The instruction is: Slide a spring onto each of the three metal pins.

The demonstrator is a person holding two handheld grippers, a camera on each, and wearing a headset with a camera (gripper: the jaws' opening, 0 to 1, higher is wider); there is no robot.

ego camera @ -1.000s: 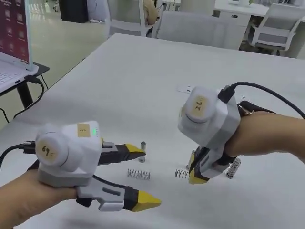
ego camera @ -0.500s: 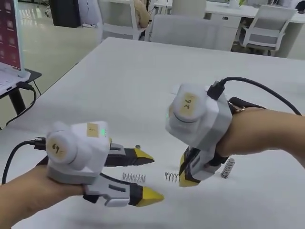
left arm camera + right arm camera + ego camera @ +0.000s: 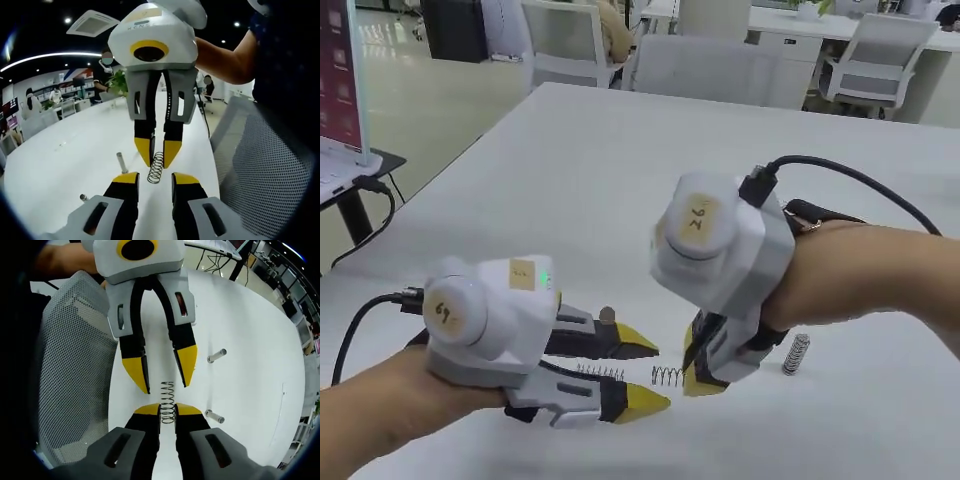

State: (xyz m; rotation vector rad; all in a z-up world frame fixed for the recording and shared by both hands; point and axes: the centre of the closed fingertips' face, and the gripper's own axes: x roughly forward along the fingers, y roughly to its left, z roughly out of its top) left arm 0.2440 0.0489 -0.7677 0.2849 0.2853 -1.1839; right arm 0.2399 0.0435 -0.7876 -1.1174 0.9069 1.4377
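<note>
Pins lie beside the right hand-held gripper pinching a spring; left hand-held gripper spread opposite.

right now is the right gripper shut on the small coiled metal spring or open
Shut on it: on the right gripper the yellow-tipped jaws press both sides of the small coiled metal spring, no gap showing.

white table, grey chair behind it, open laptop at left
</note>
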